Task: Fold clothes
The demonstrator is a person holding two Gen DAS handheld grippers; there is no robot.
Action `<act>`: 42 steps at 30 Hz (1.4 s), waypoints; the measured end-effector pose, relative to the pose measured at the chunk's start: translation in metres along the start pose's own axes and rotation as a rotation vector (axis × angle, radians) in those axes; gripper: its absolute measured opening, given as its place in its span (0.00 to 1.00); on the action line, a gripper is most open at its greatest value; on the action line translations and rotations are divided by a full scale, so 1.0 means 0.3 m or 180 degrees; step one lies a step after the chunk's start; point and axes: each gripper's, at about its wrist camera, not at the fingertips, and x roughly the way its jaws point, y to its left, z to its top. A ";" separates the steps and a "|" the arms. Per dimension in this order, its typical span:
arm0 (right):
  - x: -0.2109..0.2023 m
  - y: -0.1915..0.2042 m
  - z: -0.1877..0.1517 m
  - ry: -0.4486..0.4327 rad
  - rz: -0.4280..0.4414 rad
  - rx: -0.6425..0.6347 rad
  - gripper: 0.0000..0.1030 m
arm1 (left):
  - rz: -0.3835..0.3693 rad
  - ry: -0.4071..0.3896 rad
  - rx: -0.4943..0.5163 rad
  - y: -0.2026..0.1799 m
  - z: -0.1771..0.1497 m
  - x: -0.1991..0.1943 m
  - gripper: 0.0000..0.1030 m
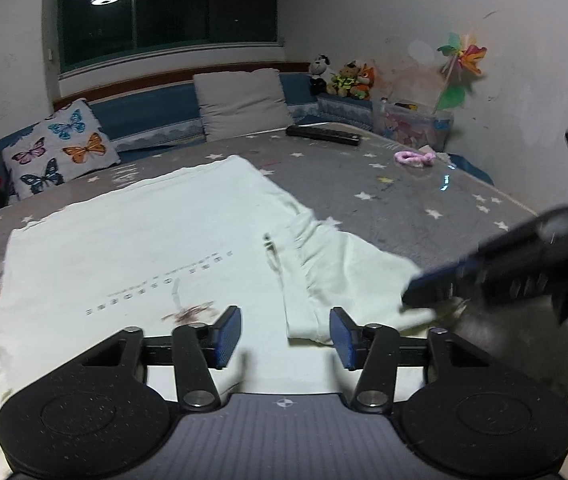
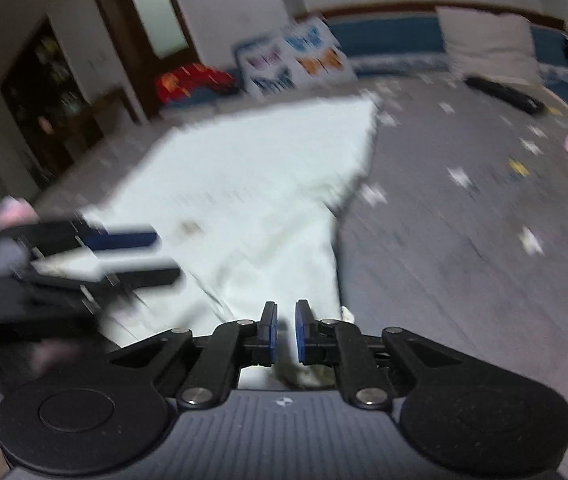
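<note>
Below left gripper (image 1: 286, 334), white shirt (image 1: 144, 248), spread flat

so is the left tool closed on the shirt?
No. In the left wrist view, the left tool stands wide open above the white shirt, its pads apart and holding nothing.

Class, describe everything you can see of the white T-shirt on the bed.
The white T-shirt is pale, soft-looking fabric lying spread flat on the grey star-patterned bedcover. Small dark lettering and a brownish motif mark it. One sleeve juts sideways, creased at the seam. The left gripper hovers open above it; the right gripper sits at the sleeve end, contact unclear.
</note>
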 end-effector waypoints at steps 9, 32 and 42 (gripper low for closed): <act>-0.018 0.002 0.089 -0.0238 0.0029 -0.0089 0.09 | -0.0141 0.0080 0.0102 -0.031 -0.001 0.060 0.33; 0.138 0.211 0.178 -0.0065 0.0166 -0.0697 0.30 | 0.1082 0.0011 -0.0879 0.348 -0.172 -0.272 0.37; 0.206 0.509 0.168 0.0157 0.0699 -0.1253 0.30 | 0.1953 0.0082 -0.1703 0.594 -0.323 -0.458 0.46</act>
